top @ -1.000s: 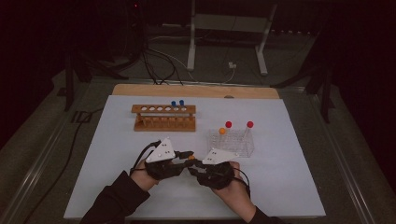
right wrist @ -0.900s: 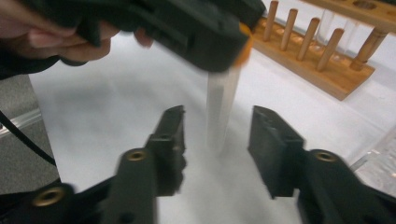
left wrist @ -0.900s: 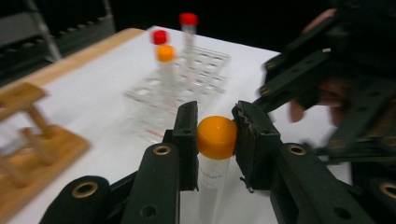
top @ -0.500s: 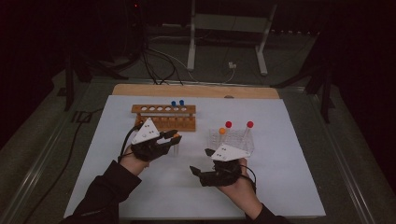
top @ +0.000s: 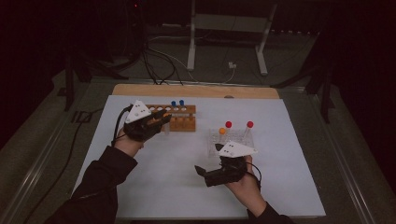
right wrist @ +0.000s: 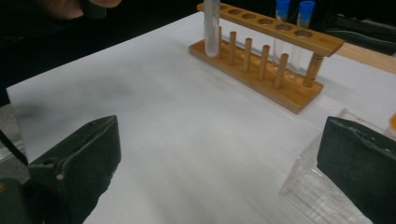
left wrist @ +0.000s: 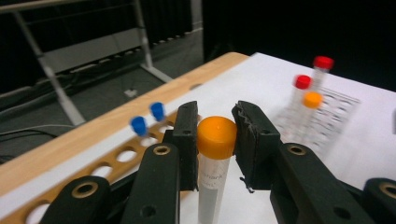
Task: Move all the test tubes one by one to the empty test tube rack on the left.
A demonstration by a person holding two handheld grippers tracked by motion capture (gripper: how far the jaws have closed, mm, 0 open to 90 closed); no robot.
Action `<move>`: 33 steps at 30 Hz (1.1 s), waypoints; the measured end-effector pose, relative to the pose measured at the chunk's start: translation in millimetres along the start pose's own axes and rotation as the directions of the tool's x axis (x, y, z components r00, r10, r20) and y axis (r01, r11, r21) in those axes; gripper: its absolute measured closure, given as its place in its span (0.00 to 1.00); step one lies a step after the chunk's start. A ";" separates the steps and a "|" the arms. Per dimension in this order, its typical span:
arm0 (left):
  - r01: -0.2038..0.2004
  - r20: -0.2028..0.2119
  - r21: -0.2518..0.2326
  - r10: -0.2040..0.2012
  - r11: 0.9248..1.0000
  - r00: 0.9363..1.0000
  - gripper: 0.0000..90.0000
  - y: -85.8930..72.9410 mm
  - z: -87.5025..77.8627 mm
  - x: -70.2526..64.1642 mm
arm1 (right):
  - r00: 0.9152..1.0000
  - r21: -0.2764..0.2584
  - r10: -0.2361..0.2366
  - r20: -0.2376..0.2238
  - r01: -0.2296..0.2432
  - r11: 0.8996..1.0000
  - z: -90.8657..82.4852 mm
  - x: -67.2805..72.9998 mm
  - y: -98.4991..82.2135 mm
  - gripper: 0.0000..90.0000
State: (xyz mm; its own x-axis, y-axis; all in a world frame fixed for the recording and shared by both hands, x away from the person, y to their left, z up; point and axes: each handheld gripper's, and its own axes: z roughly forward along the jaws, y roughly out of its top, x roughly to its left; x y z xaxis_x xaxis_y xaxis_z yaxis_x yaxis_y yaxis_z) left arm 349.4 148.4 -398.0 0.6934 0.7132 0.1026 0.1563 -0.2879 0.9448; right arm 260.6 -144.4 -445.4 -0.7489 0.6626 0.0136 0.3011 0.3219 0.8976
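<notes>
Since a moment ago the two hands have parted: the left gripper [top: 161, 122] has carried an orange-capped tube [left wrist: 215, 154] up and away to the wooden rack [top: 180, 122], while the right gripper [top: 201, 173] has stayed near the front of the table and its jaws have just been opening, now standing wide with nothing between them. The white sheet [top: 289, 186] covering the table leaves plenty of bare room in the middle and along the front edge, and more off to the right of the clear rack [top: 233, 137]; the wooden strip at the far edge [top: 196, 90] sits just behind the wooden rack, so space there is tight. Beyond the table the room is dark, and I can only pick out the legs of a metal stand [top: 226, 42] and some cables on the floor. From above, the held tube is mostly covered by the left gripper, and its lower end is cut off in the left gripper view. The left jaws are drawn in narrow, pinching the tube by its orange cap, and it hangs upright, clear-walled with a pale printed label, over the near end of the wooden rack. Two blue-capped tubes [top: 177, 103] stand in that rack; two red-capped tubes [top: 238, 124] and another orange-capped one [top: 222, 131] stand in the clear rack, blurred in the left gripper view.
</notes>
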 end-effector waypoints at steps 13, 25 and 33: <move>0.043 -0.090 -0.027 -0.046 0.999 0.995 0.80 19.0 23.4 23.9 | 1.000 -0.018 -0.011 -0.007 0.011 1.000 -6.1 -2.0 2.9 0.00; 0.065 -0.132 -0.037 -0.069 0.997 0.989 0.80 24.4 45.5 41.7 | 1.000 -0.021 -0.002 -0.013 0.002 1.000 -8.4 -5.1 2.4 0.00; 0.082 -0.167 -0.070 -0.092 0.994 0.982 0.80 22.2 60.6 51.1 | 1.000 -0.021 -0.001 -0.014 0.000 1.000 -8.8 -7.0 1.3 0.00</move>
State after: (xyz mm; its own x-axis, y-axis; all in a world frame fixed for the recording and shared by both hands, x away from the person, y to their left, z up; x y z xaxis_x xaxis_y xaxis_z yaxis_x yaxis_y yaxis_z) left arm 430.9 139.7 -390.5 0.5485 0.8336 0.0656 0.1629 -0.1835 0.9694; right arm 261.0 -154.5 -440.5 -0.7573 0.6528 0.0192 0.2881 0.3076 0.9069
